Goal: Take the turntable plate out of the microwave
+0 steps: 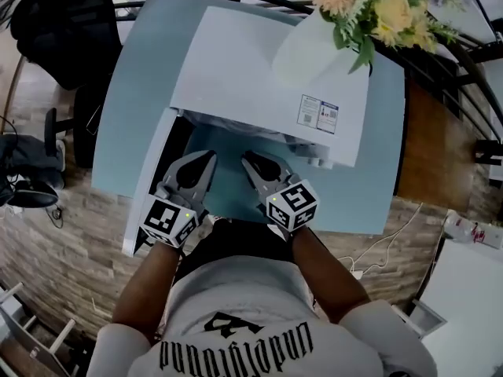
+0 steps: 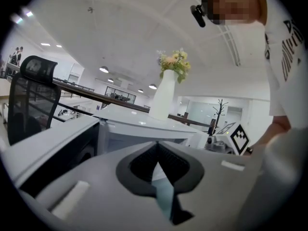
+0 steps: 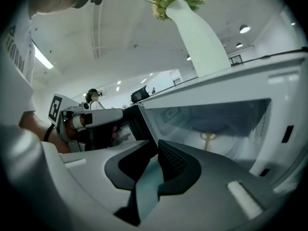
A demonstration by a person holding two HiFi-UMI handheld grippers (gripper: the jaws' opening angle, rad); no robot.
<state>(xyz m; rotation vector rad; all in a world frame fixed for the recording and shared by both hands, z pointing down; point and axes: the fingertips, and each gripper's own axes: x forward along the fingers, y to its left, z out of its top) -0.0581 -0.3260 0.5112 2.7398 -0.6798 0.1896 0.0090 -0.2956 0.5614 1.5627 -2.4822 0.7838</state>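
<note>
**A:** Where do we have our hands?

**B:** Both are out in front of us, bare forearms stretched forward, side by side at the mouth of the microwave (image 1: 259, 77). The left tongs (image 1: 207, 160) and the right tongs (image 1: 248, 162) point into the opening, tipped a little downward. Their tips are near each other but apart.

**A:** And the door?

**B:** The door (image 1: 148, 191) stands swung open on our left, and our left tongs sit just beside its inner face.

**A:** How do our tongs stand?

**B:** The left ones are pressed together on nothing. The right ones are parted by a sliver, with nothing between them.

**A:** And the plate?

**B:** The plate (image 3: 226, 146) lies inside the microwave on the chamber floor, pale and round, with a yellowish spindle showing by it. Our right tongs are in front of it, not touching.

**A:** What else do we see?

**B:** The microwave stands on the pale blue bench (image 1: 145, 69). A white vase (image 1: 302, 45) of flowers (image 1: 377, 6) stands on top of it.
</note>
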